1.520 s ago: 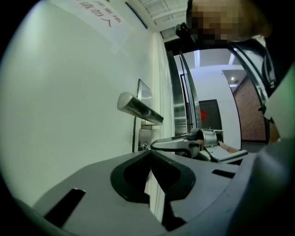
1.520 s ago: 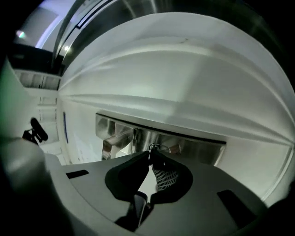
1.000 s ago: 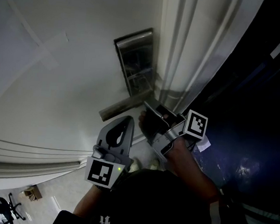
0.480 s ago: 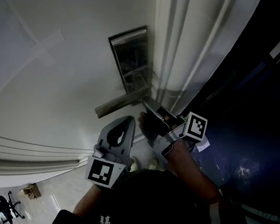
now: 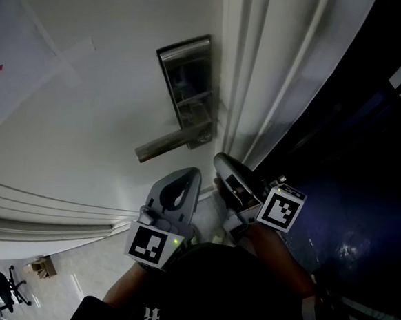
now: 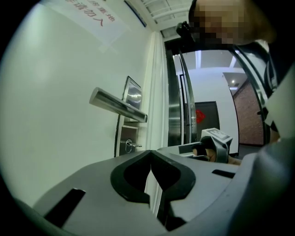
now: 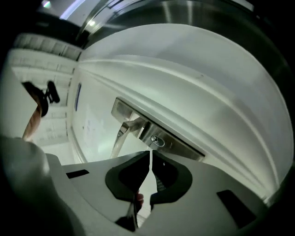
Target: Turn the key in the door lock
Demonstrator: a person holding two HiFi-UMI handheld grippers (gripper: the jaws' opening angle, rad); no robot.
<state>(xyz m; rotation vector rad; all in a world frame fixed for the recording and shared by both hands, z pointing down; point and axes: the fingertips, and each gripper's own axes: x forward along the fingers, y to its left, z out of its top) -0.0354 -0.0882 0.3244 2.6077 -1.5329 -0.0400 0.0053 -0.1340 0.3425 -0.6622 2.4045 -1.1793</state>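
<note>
The steel lock plate (image 5: 186,86) sits on the white door (image 5: 88,99), with the lever handle (image 5: 163,147) sticking out to the left below it. In the left gripper view a small key (image 6: 132,145) stands in the cylinder under the lever handle (image 6: 118,105). The right gripper view shows the same key (image 7: 156,141) end-on, just beyond the jaws. My right gripper (image 5: 222,162) is shut and empty, a short way back from the lock. The left gripper (image 5: 188,174) hangs lower left of the handle, shut on nothing.
The door frame (image 5: 252,70) runs up the right of the lock, with a dark opening (image 5: 365,169) beyond it. A paper notice (image 6: 87,18) is taped high on the door. Tiled floor with an office chair (image 5: 18,286) lies at lower left.
My right gripper has drawn back from the lock and down to the right, leaving the key in the cylinder. The left gripper has shifted only slightly.
</note>
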